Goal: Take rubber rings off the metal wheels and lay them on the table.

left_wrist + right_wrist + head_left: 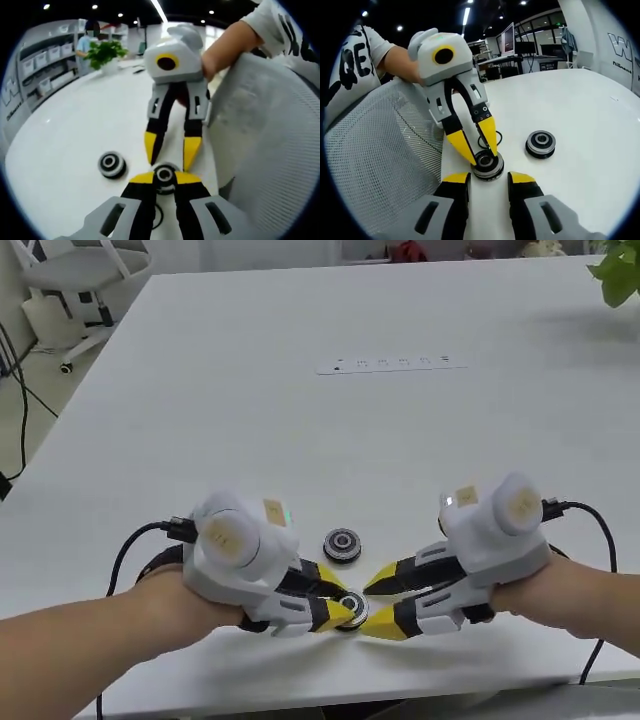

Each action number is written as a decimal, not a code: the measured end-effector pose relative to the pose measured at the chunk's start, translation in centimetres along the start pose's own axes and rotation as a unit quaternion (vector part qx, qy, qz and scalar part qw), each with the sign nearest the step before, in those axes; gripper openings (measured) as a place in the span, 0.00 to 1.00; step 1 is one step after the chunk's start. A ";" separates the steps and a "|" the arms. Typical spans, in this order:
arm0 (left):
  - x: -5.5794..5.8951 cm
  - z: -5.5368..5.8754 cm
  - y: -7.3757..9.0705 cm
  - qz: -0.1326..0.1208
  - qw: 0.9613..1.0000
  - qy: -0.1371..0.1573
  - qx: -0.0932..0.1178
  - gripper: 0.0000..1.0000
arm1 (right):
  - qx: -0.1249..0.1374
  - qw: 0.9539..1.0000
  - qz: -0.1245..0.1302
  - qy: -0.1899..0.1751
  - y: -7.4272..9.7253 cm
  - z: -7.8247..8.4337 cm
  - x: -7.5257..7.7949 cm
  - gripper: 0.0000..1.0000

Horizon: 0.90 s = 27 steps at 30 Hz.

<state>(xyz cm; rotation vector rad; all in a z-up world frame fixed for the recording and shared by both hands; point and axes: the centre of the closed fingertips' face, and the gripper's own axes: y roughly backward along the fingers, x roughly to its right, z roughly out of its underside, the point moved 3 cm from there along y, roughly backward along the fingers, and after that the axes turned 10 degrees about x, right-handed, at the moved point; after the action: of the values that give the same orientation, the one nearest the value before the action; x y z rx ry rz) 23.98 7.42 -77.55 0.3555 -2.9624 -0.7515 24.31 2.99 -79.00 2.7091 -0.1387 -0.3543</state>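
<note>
Pinning one metal wheel [487,164] at the bench's [300,420] near edge, left hand-held gripper [165,178] clamps it steady, seemingly so right hand-held gripper [372,608], jaws apart, can peel its rubber ring [487,175]; second wheel [342,545] sits just beyond.

On the table [250,420], at my near edge, the near wheel [350,606] sits between the left gripper [335,608] jaws, with the right gripper [375,605] facing it from the right. The second wheel [342,545] lies just behind, apart from both. Far back there is a power strip [392,364] at centre and a plant [618,275] at the right corner.
</note>
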 end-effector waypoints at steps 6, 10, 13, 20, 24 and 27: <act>-0.2 0.0 0.0 -0.004 1.000 0.007 0.005 0.14 | 0.000 1.000 -0.001 0.012 -0.3 -0.1 -0.1 0.28; -0.1 0.0 0.0 -0.007 1.000 0.009 0.006 0.14 | 0.003 1.000 -0.001 0.021 -0.5 -0.3 -0.1 0.26; -0.1 0.0 0.0 -0.007 1.000 0.008 0.006 0.13 | 0.003 1.000 -0.002 0.031 -0.6 -0.3 -0.2 0.25; -0.2 0.0 0.0 -0.009 1.000 0.009 0.008 0.13 | -0.003 0.999 -0.004 0.051 -0.5 -0.3 -0.3 0.24; -0.2 0.0 0.0 -0.010 1.000 0.010 0.009 0.13 | -0.006 0.998 -0.005 0.063 -0.4 -0.2 -0.2 0.23; -0.2 0.1 0.0 -0.010 1.000 0.011 0.010 0.13 | -0.007 0.998 -0.004 0.062 -0.4 -0.2 -0.3 0.23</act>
<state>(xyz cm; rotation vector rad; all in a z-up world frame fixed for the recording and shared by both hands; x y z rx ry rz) 24.16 7.52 -77.59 0.3920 -2.9520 -0.7166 24.12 3.47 -78.97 2.7090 -0.0893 -0.1869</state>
